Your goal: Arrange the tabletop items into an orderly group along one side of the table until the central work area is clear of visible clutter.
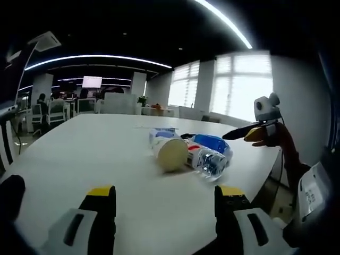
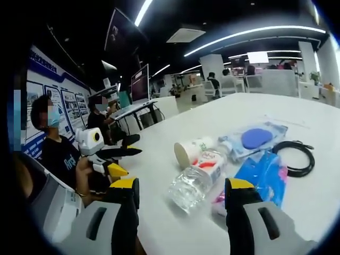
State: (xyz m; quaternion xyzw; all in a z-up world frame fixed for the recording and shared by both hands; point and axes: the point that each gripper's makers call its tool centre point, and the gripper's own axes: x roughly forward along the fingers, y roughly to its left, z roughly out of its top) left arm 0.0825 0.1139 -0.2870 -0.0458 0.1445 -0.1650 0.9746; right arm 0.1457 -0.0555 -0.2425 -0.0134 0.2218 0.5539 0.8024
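Hovering over the white table (image 1: pixel 79 154), I held both the left gripper (image 1: pixel 164 204) and right gripper (image 2: pixel 183 196) wide, empty; paper cup (image 2: pixel 187 152), water bottle (image 2: pixel 194 180), blue packets (image 2: pixel 263 172) and black cable (image 2: pixel 297 156) lay clustered just ahead.

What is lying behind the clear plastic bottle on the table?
Behind the clear bottle lie a tipped paper cup, a clear packet with a blue disc and a black cable. The bottle covers part of a blue packet.
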